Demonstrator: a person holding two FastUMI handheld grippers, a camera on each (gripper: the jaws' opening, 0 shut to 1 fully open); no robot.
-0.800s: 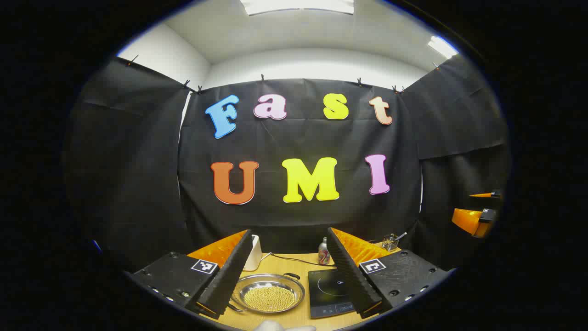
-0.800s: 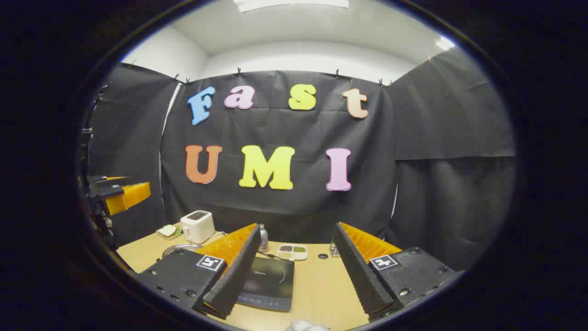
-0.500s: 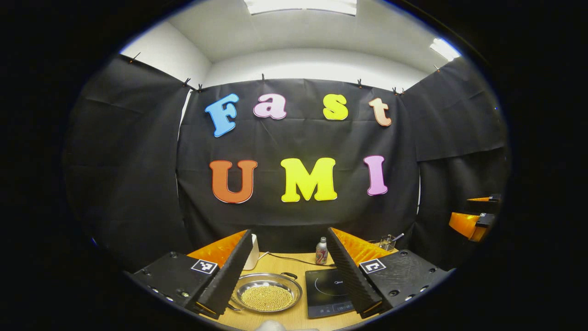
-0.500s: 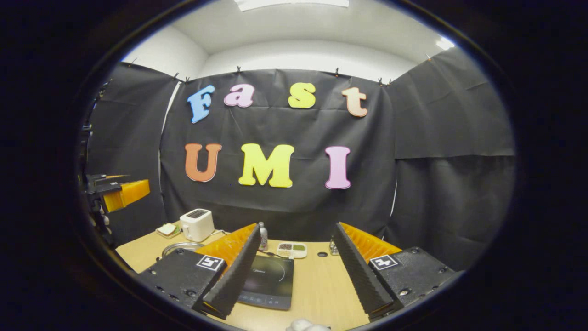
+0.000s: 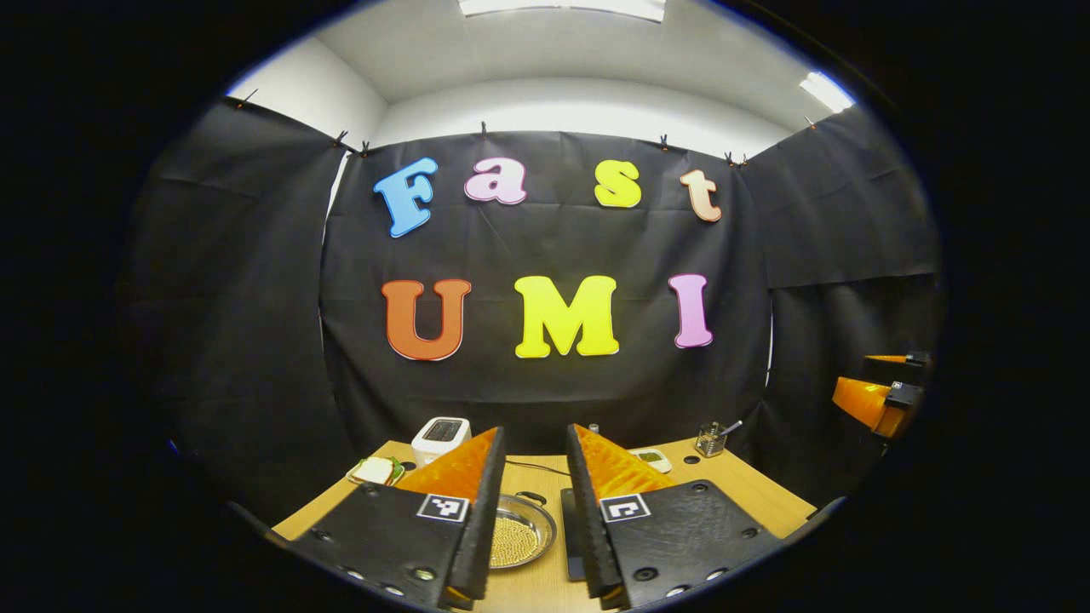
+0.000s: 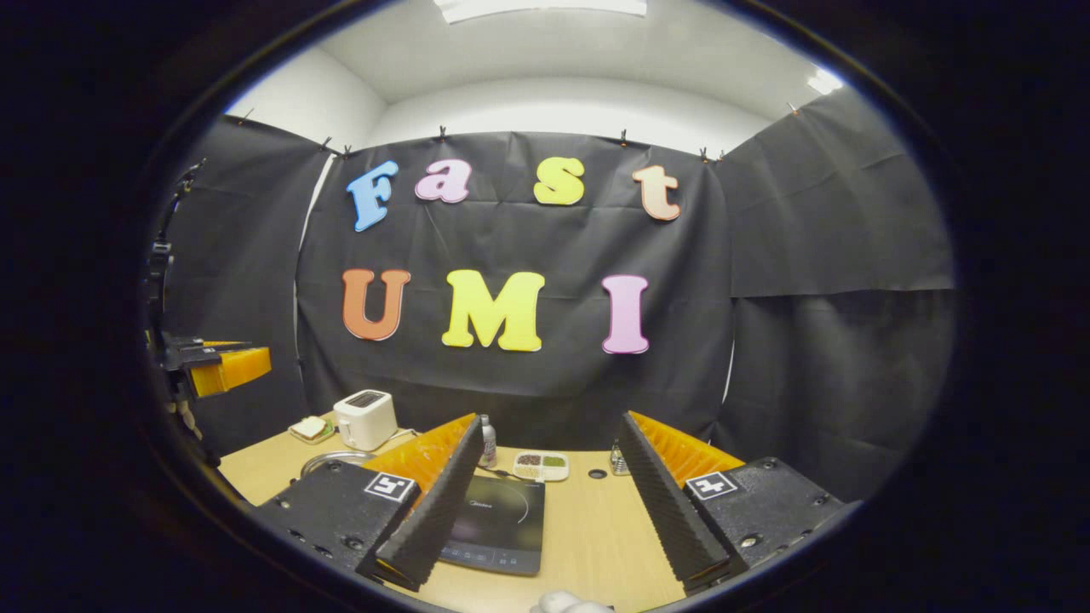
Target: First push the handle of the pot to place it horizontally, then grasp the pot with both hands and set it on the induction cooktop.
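table (image 6: 596, 536): induction cooktop (image 6: 498, 521) at my right claw's 11 o'clock | pot (image 5: 518, 535) on table, just at 9 o'clock of cooktop in left gripper view | toaster (image 6: 366, 418) at 10 o'clock, behind pot | sandwich plate (image 6: 311, 427) at toaster's 9 o'clock | bottle (image 6: 487, 440) behind cooktop | divided dish (image 6: 541, 463) at bottle's 3 o'clock

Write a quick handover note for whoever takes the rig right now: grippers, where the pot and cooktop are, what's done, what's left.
Left gripper: narrowly open, empty, above the table in front of the pot.
Right gripper: wide open, empty, over the induction cooktop.
Pot sits on the table beside the cooktop, not on it.
Done: nothing visible.
Left: push the handle horizontal, grasp with both grippers, set the pot on the cooktop.
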